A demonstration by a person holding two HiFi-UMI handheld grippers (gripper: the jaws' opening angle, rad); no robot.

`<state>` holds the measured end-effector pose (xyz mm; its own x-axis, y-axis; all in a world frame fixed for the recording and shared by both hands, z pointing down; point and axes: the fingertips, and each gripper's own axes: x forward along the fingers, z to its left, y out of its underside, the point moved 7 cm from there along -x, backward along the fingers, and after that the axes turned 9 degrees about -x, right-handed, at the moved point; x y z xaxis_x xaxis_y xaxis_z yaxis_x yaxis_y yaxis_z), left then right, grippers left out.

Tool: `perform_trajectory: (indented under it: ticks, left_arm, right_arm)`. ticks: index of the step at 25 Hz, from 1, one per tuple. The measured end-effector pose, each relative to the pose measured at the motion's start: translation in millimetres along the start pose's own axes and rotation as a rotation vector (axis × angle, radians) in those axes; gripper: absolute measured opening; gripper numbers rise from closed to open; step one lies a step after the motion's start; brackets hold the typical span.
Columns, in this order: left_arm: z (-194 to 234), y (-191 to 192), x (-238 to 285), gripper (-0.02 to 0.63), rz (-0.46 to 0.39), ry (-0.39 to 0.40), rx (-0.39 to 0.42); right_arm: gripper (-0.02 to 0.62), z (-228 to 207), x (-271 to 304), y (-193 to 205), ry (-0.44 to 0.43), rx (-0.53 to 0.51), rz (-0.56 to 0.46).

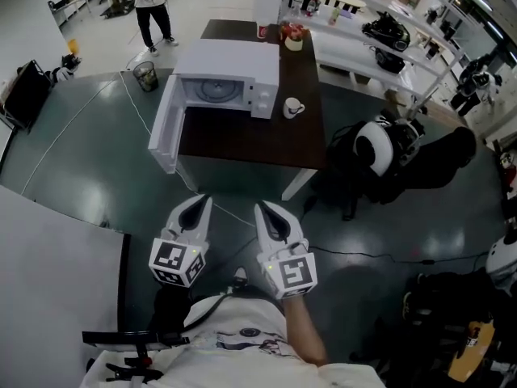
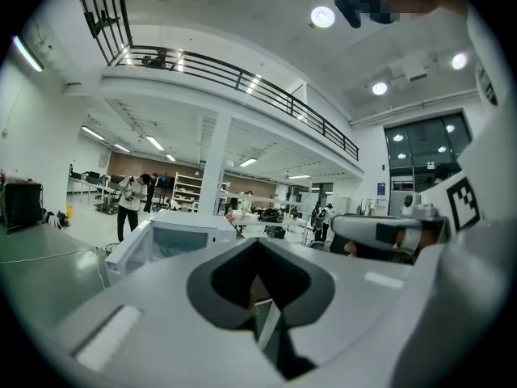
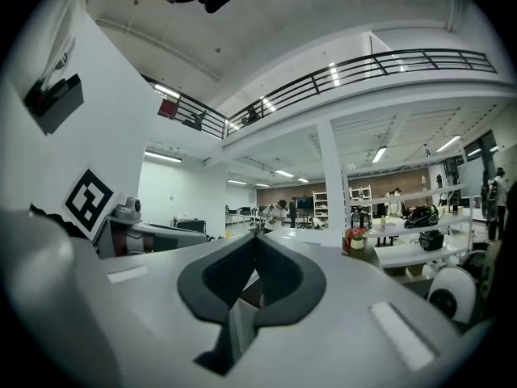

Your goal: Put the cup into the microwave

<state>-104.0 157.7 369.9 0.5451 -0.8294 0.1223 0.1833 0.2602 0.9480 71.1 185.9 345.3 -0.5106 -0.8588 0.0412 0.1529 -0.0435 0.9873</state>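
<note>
While the microwave (image 1: 230,61) stands with its door open on the bench (image 1: 242,140), the cup (image 1: 292,107) sits just beside it, ungrasped. Left tongs (image 1: 203,200) and right tongs (image 1: 262,208) are closed and empty, well short of the bench. Pickup and placing are yet to come.

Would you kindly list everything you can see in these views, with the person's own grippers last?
table: one, dark brown top, centre
microwave: one, white, door open, on the table's left side
cup: one, white, on the table right of the microwave
flower pot: one, red flowers, table's far end
bin: one, dark, floor left of the table
shelves: one rack, white, right of the table
person: one, white top, standing far behind the table
left gripper: one, white, shut, empty
right gripper: one, white, shut, empty
</note>
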Motion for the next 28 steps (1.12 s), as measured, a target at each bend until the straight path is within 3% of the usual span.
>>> perform_trajectory:
  ticks: [7, 15, 23, 28]
  left_arm:
    - [2, 2, 43, -0.002, 0.025, -0.001, -0.004]
    - [10, 1, 73, -0.002, 0.030, -0.018, -0.018]
    - [44, -10, 134, -0.002, 0.032, -0.017, -0.011]
    - [63, -29, 178, -0.002, 0.036, 0.056, -0.015]
  right_arm:
    - [0.002, -34, 17, 15, -0.001, 0.026, 0.034]
    - [0.002, -42, 34, 26, -0.061, 0.035, 0.076]
    - [0.002, -71, 83, 31, -0.008, 0.034, 0.094]
    - [0.002, -95, 125, 29, 0.054, 0.036, 0.119]
